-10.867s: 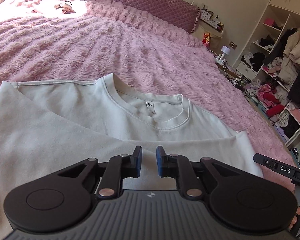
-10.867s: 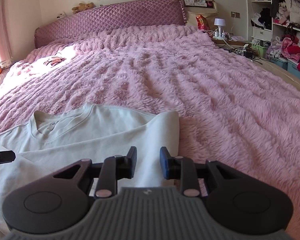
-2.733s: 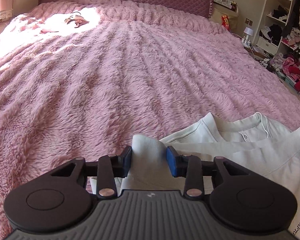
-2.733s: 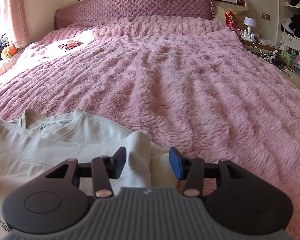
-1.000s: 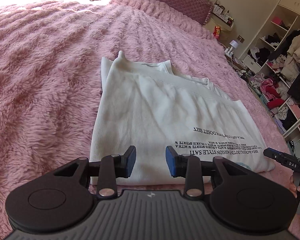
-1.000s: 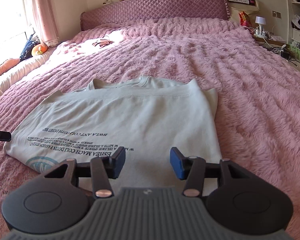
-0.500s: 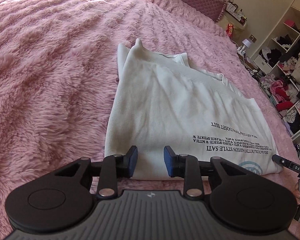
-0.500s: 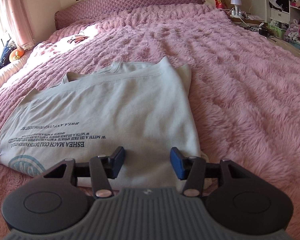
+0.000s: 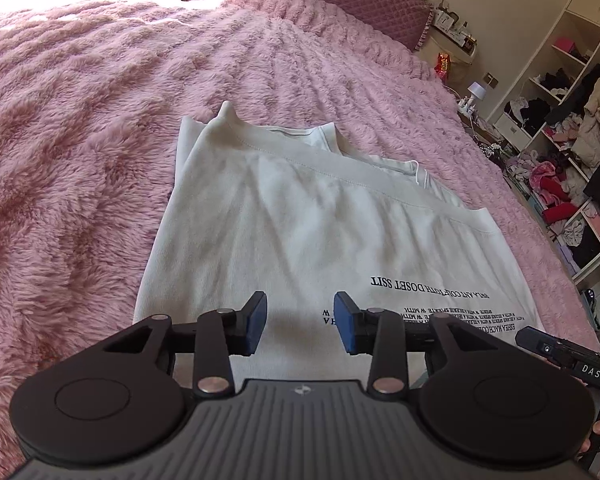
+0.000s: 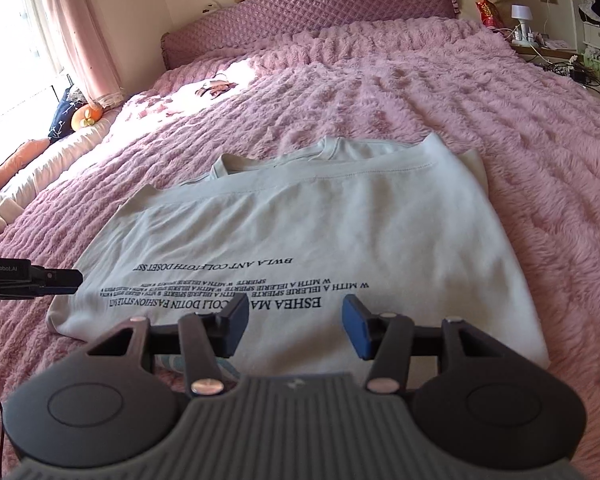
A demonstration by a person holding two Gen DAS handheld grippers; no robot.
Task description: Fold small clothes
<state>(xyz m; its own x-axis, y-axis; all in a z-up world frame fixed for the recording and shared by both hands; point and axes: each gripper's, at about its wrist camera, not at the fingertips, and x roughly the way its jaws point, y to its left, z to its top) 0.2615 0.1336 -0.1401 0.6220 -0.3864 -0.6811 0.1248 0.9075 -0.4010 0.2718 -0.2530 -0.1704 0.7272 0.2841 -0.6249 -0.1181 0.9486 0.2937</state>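
A white T-shirt (image 9: 312,224) lies folded in half on the pink fluffy bedspread (image 9: 80,120), its black printed text facing up and its collar at the far end. It also shows in the right wrist view (image 10: 332,232). My left gripper (image 9: 300,322) is open and empty, hovering over the shirt's near left part. My right gripper (image 10: 294,330) is open and empty over the shirt's near edge. The other gripper's tip shows at the right edge of the left wrist view (image 9: 568,354) and at the left edge of the right wrist view (image 10: 32,280).
A quilted purple headboard (image 10: 308,20) stands at the far end. Small items (image 10: 216,88) lie in the sunlit patch. Pillows and toys (image 10: 80,116) sit by the curtained window. Open shelves full of clothes (image 9: 572,152) stand to the right.
Both grippers let go of the shirt after folding its lower half over the top. In the last half second both moved forward over its near edge, and the left jaws opened wider.
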